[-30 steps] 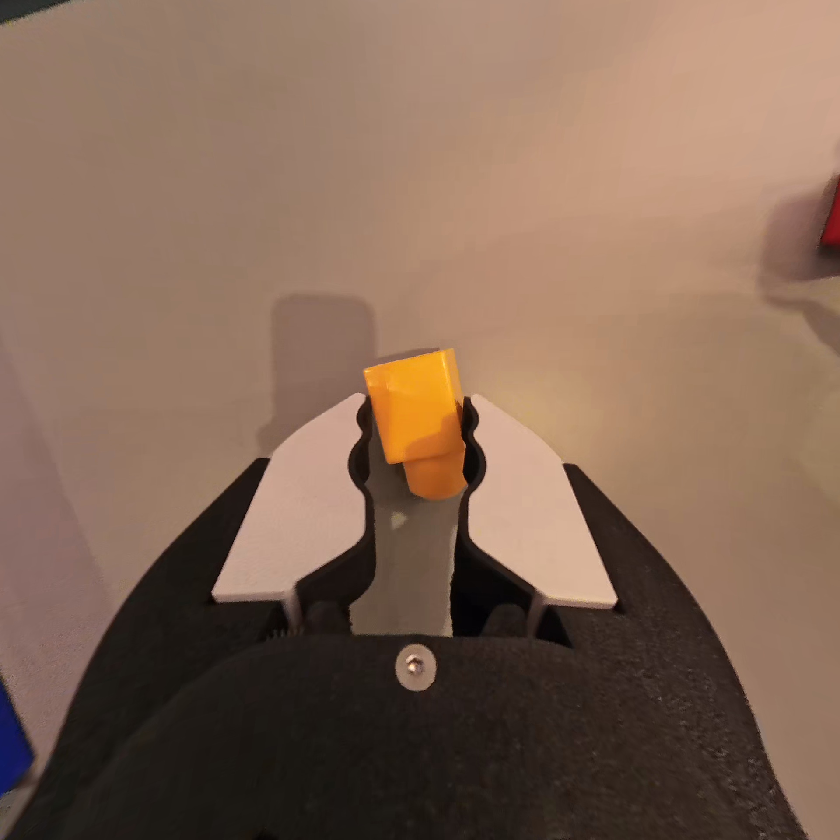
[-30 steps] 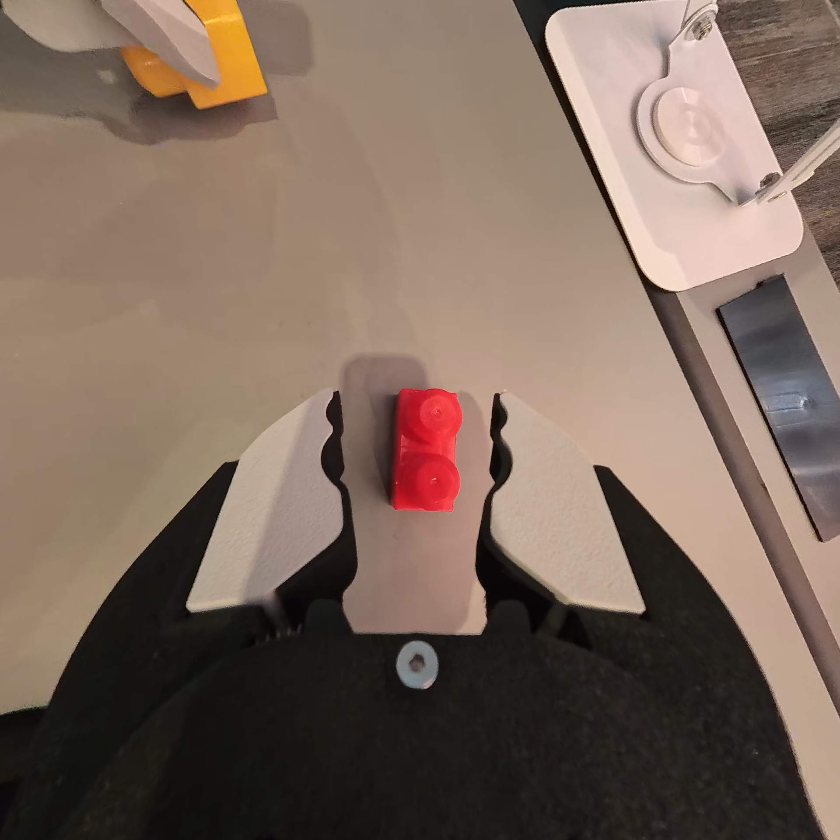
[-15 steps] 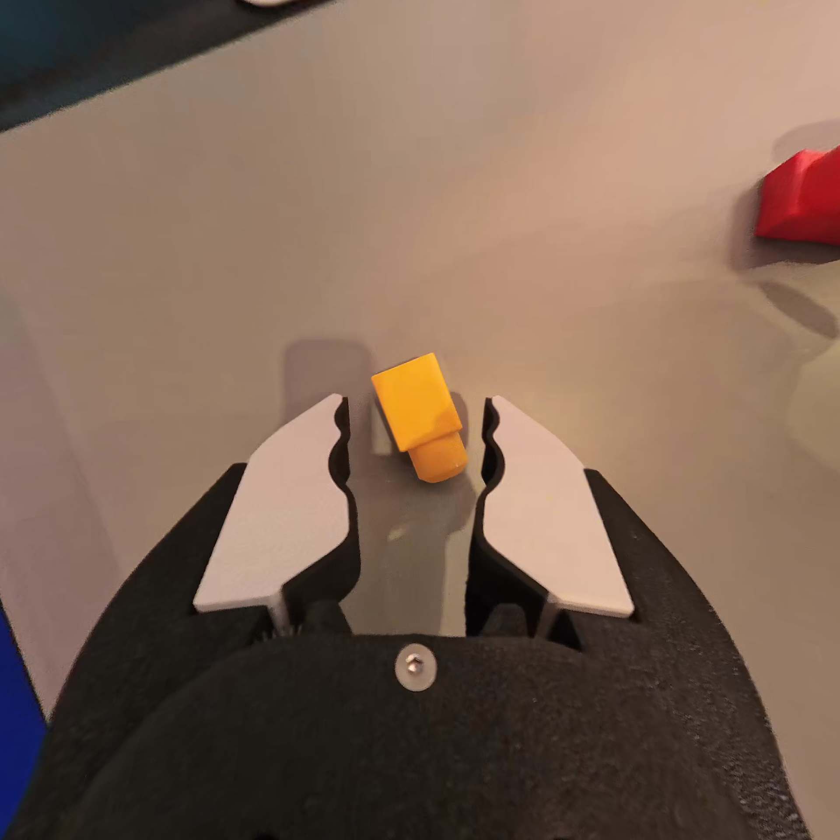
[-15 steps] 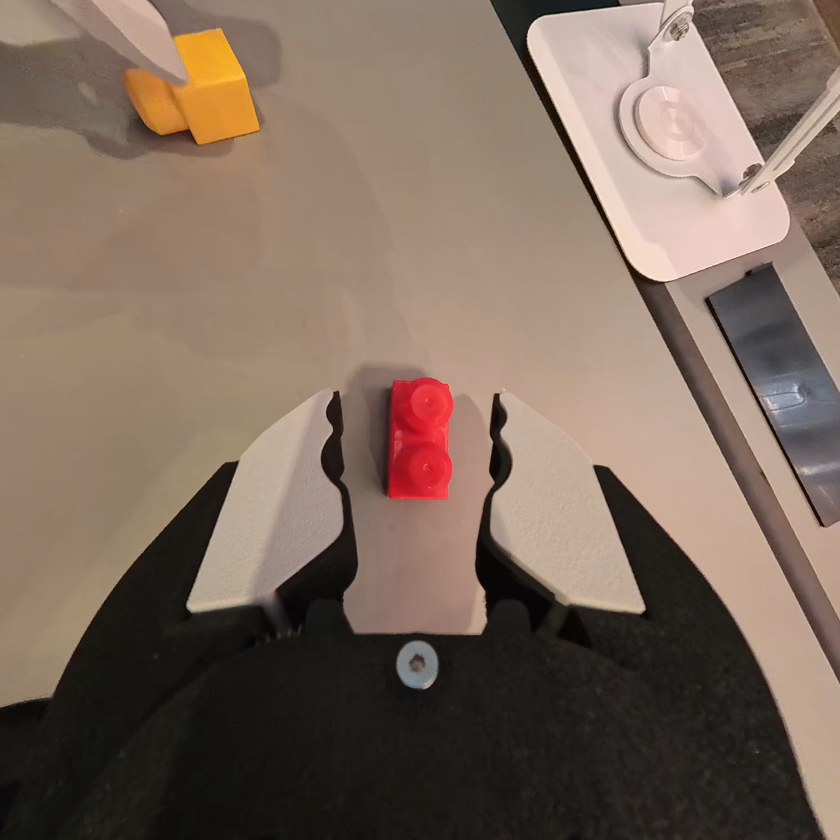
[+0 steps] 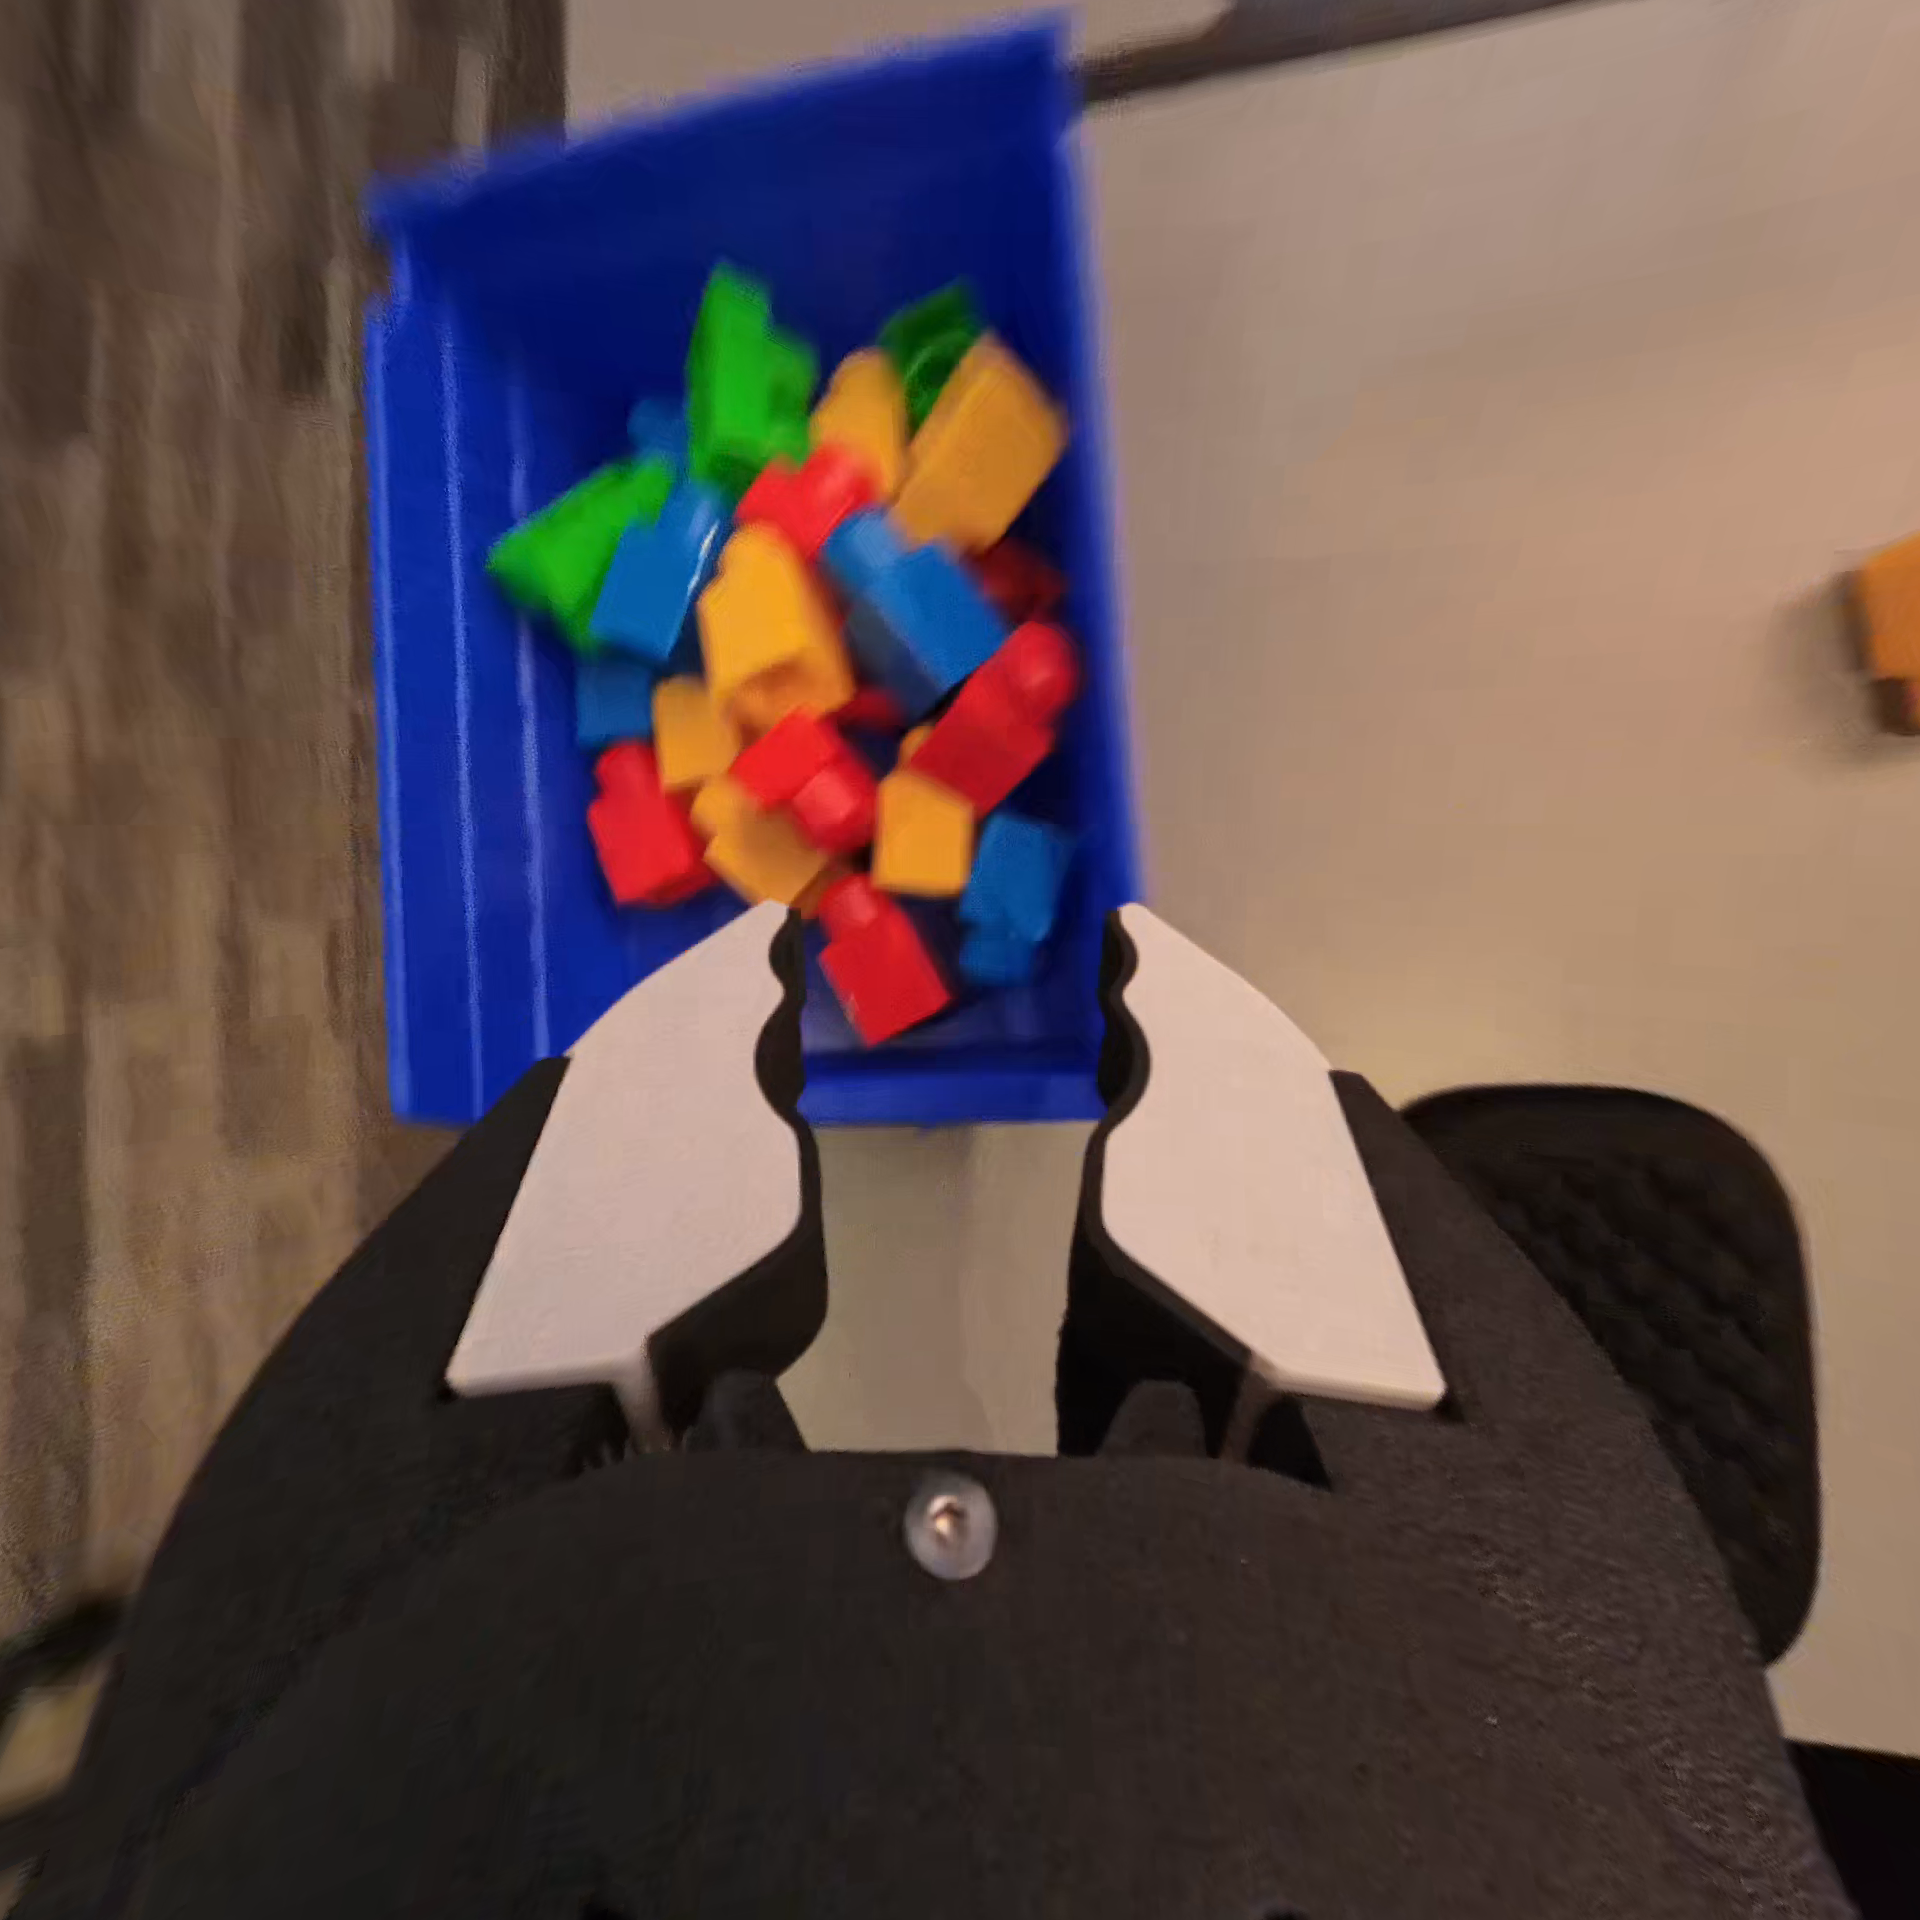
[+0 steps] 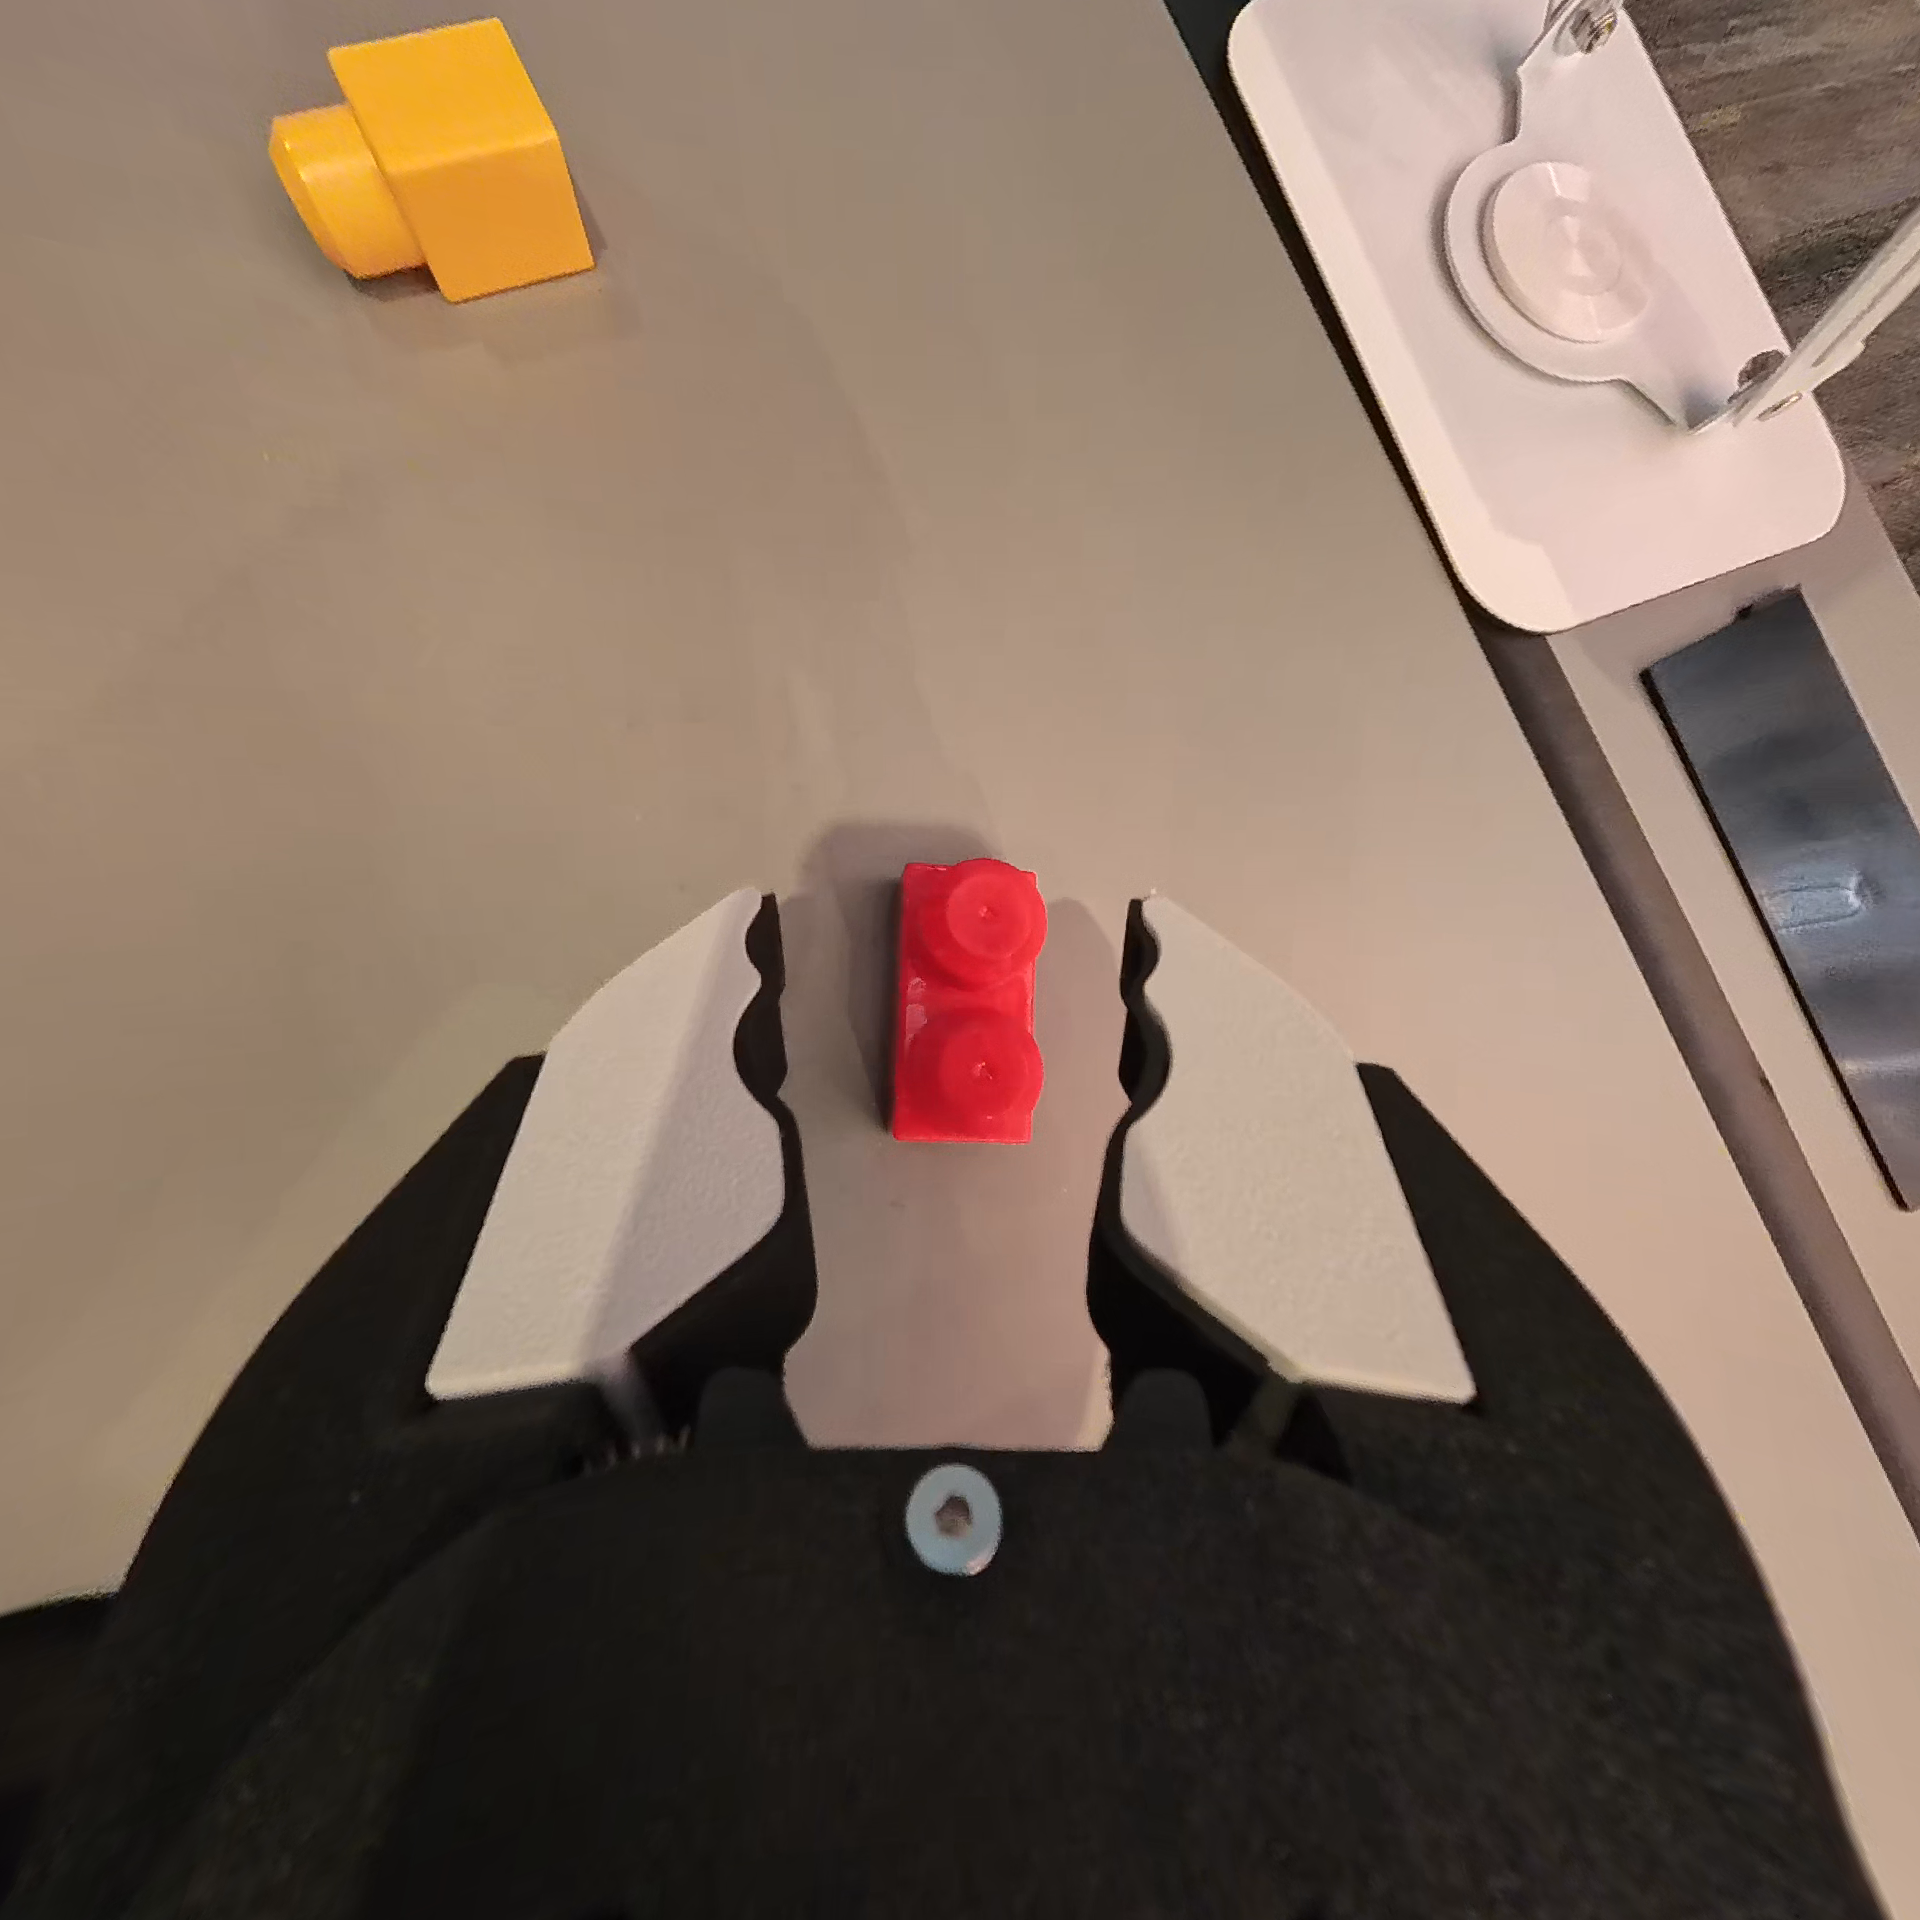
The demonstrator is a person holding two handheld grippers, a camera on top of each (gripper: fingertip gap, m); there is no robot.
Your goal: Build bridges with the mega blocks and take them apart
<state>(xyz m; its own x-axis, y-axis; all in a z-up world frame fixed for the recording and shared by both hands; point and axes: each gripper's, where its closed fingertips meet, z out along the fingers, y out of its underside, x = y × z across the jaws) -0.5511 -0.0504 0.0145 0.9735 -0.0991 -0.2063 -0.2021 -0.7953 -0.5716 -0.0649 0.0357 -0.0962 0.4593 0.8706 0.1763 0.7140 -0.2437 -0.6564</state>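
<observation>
My left gripper (image 5: 951,935) is open and empty above the near end of a blue bin (image 5: 468,644) that holds several red, yellow, blue and green blocks; this view is blurred. A yellow one-stud block (image 6: 436,166) lies on its side on the table at the far left of the right wrist view and shows at the right edge of the left wrist view (image 5: 1886,634). My right gripper (image 6: 951,914) is open around a red two-stud block (image 6: 966,1008) that stands studs-up on the table, with a gap on both sides.
A white plate with a round metal mount (image 6: 1538,270) lies at the table's right edge, with a dark strip (image 6: 1808,873) beside it. Carpet floor (image 5: 177,623) shows left of the bin. A black chair back (image 5: 1621,1330) is at the right. One gripper's finger ends stand about 50 cm off the other's.
My left gripper let go of the yellow block, left it on the table and swung left to the blue bin. My right gripper stays open around the red block.
</observation>
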